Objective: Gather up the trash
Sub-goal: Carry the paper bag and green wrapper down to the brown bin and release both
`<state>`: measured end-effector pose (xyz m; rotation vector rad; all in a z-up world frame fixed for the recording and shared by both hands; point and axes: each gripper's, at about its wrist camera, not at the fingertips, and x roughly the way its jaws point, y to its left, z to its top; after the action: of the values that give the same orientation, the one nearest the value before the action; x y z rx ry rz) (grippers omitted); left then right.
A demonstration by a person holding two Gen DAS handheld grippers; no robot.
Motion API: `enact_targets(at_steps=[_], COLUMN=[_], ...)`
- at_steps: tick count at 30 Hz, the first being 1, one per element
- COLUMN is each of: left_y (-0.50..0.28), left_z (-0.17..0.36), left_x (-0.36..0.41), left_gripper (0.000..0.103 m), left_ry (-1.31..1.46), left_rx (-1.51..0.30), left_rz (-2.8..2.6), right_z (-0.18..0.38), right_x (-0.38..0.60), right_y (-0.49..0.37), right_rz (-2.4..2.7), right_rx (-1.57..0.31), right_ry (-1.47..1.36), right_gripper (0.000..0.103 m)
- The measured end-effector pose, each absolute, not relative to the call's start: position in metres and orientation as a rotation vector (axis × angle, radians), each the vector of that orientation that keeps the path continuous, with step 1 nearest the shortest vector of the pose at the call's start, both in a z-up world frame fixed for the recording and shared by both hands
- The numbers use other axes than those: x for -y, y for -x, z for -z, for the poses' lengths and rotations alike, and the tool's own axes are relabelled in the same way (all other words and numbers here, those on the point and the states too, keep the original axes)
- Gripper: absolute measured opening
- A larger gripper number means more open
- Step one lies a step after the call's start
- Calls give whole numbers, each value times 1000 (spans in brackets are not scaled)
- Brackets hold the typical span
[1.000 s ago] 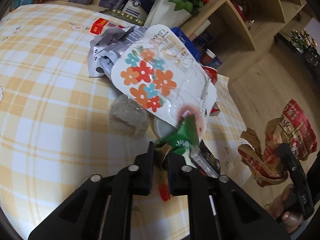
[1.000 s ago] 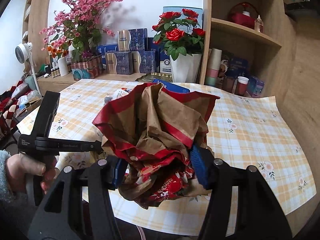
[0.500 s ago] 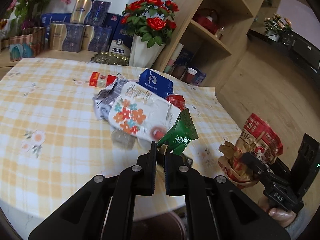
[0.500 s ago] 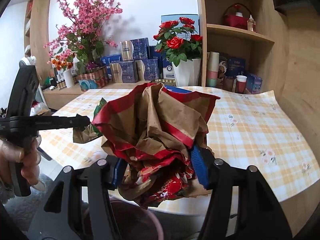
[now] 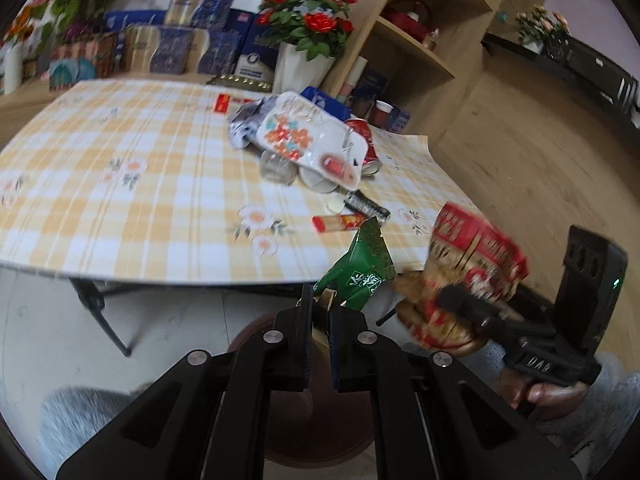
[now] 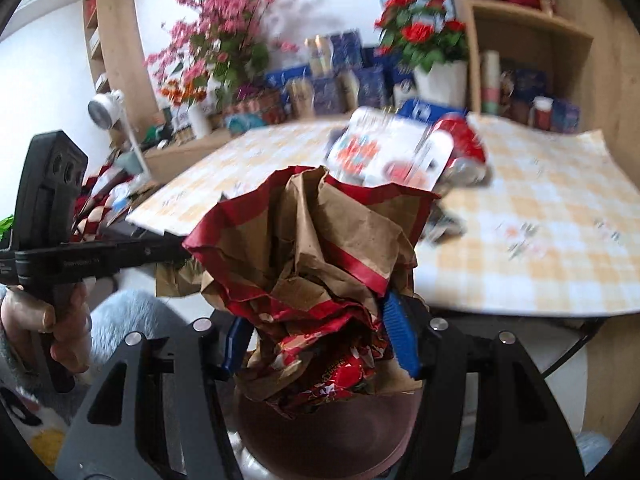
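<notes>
Now my left gripper (image 5: pixel 320 312) pinches the light green wrapper (image 5: pixel 362 268) by one corner above the bin (image 6: pixel 320 436); my right gripper (image 6: pixel 320 344) squeezes the soft, crumpled paper bag (image 6: pixel 316 248) there too.

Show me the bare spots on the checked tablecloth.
The yellow checked tablecloth lies bare across its left half, from the near edge back to the blue gift boxes. Crowded: the flower-printed white wrapper pile and the small red stick packet nearer the edge.
</notes>
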<state>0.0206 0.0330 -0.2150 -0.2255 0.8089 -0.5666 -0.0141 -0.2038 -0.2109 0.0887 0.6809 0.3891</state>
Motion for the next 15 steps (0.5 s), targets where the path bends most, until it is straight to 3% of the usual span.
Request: enact_targets(at_steps=[15], left_y=[-29], left_z=[265], left_x=[-36], left_gripper=[7], left_ry=[357], left_rx=[-927], left_rz=[552], right_z=[304], right_x=[206], right_y=[-8], right_rz=[-340], right_rx=[-1004], right_ry=[-276], right_gripper=[60])
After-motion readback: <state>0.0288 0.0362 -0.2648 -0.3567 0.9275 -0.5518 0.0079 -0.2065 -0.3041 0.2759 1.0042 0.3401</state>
